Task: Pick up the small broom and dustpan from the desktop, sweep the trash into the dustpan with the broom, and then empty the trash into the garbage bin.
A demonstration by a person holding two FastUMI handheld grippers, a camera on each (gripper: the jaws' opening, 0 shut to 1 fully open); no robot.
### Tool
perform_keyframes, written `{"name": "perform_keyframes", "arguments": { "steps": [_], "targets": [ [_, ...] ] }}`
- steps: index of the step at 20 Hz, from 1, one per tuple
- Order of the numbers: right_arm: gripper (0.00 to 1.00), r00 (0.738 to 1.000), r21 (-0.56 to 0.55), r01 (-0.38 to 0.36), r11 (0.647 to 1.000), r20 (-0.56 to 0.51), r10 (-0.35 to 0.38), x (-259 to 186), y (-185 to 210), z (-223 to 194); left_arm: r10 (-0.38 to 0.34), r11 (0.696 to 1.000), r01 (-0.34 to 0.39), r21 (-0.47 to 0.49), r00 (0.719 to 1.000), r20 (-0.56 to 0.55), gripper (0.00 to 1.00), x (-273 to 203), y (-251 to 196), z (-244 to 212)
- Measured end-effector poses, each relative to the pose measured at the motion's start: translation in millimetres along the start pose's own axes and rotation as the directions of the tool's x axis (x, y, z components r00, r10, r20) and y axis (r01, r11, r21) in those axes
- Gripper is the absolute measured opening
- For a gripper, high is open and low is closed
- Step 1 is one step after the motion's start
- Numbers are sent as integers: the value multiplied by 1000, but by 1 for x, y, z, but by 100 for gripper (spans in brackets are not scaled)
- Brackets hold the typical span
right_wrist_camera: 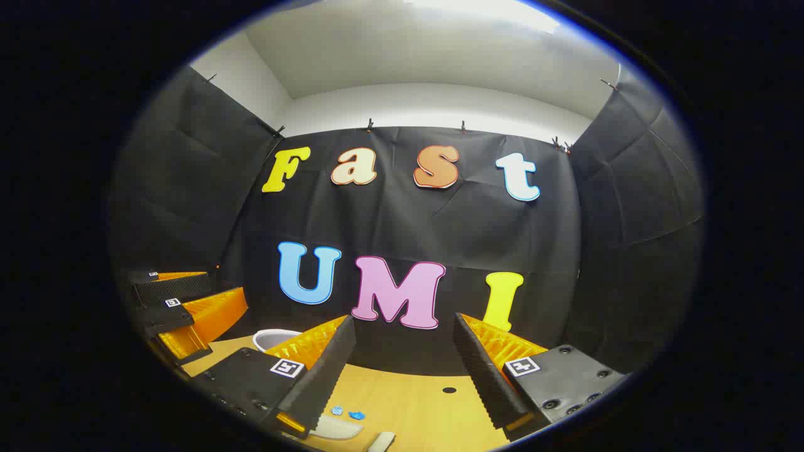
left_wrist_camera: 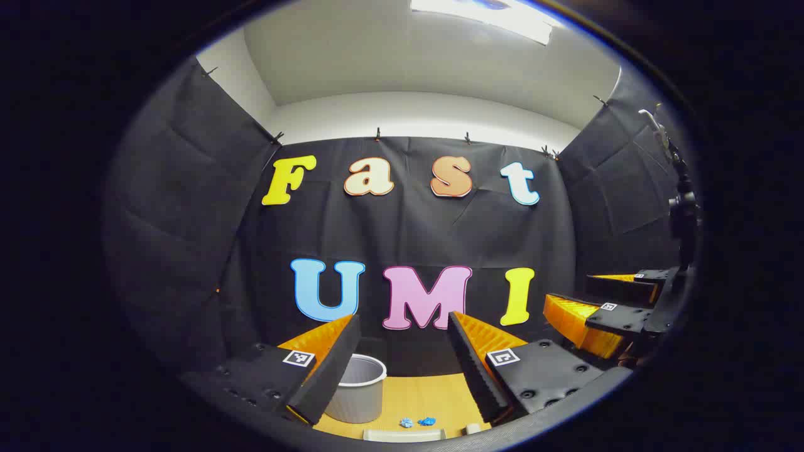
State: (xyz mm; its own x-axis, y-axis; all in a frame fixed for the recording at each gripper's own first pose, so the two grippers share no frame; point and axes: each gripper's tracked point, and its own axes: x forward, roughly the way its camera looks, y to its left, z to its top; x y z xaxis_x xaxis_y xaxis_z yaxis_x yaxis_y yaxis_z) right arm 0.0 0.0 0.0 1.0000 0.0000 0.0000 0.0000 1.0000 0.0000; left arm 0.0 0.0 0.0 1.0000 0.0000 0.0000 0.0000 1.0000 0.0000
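Overall pose: we see both grippers held level above the table (right_wrist_camera: 414,402), each camera looking toward the back cloth wall (left_wrist_camera: 414,238).
Left gripper (left_wrist_camera: 402,367): its fingers stand wide apart with nothing between them; through the gap we see bare table and the wall.
Right gripper (right_wrist_camera: 402,370): its fingers are likewise spread, holding nothing; in the left gripper view we see it off to the right, near the side wall, at about the same height.
Side by side: in the right gripper view the left gripper sits at the left edge, its fingers parted too, well apart from the right one.
Garbage bin (left_wrist_camera: 358,389): a pale round bin standing upright on the table, partly behind the left gripper's left finger; in the right gripper view only its rim peeks over that view's left finger.
Trash (left_wrist_camera: 418,422): two small blue crumpled scraps lying close together on the table, right of the bin and below the left gripper.
Broom and dustpan: pale shapes (right_wrist_camera: 339,429) lie at the near table edge beside the trash; we cannot tell which is which, as they are cut off.
Open room: the table stretch between the fingers and the back wall is bare wood, with one small dark hole (right_wrist_camera: 449,390) in it.
Edges: cloth walls close in at back and both sides.
Writing: each finger block carries a small square marker tag (left_wrist_camera: 503,357); we read no words on it.
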Motion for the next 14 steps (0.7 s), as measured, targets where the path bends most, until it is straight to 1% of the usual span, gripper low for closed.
{"name": "perform_keyframes", "arguments": {
  "steps": [1, 2, 3, 4, 6, 8, 9, 10, 11, 12, 14],
  "targets": [
    [99, 1000, -3, 1, 1000, 5, -1, 1, 0, 2, -5, 1000, 5, 0, 1000, -1, 80, 1, -1, 1],
    [99, 1000, -8, 3, 1000, 7, -3, 1, 0, 1, -10, 1000, 10, -1, 1000, -7, 80, 2, -3, -2],
    [96, 1000, -11, 5, 1000, 8, -5, 1, 0, 1, -16, 1000, 16, -3, 1000, -13, 80, 3, -3, -4],
    [96, 1000, -15, 7, 1000, 13, -7, 1, -1, 3, -23, 1000, 22, -9, 1000, -15, 82, 4, -5, -5],
    [96, 1000, -22, 11, 1000, 22, -10, 4, 0, 4, -31, 999, 31, -17, 999, -14, 80, 6, -5, -6],
    [97, 1000, -14, 6, 1000, 14, -6, 4, 4, 1, -27, 1000, 27, -11, 1000, -15, 84, 8, 0, -7],
    [97, 1000, -10, 5, 1000, 12, -5, 4, 6, 1, -28, 1000, 28, -12, 1000, -13, 82, 9, 1, -6],
    [97, 1000, -8, 5, 1000, 14, -5, 5, 7, 2, -27, 1000, 27, -15, 1000, -8, 84, 9, 2, -4],
    [100, 1000, -8, 4, 1000, 15, -4, 6, 8, 2, -27, 999, 26, -18, 1000, -5, 80, 9, 4, -5],
    [96, 1000, -9, 2, 1000, 12, -2, 7, 10, 1, -25, 999, 25, -21, 1000, -7, 80, 9, 6, -5],
    [97, 1000, -5, -4, 1000, 10, 4, 7, 14, 1, -17, 1000, 17, -22, 1000, -12, 82, 7, 11, -6]
  ]
}}
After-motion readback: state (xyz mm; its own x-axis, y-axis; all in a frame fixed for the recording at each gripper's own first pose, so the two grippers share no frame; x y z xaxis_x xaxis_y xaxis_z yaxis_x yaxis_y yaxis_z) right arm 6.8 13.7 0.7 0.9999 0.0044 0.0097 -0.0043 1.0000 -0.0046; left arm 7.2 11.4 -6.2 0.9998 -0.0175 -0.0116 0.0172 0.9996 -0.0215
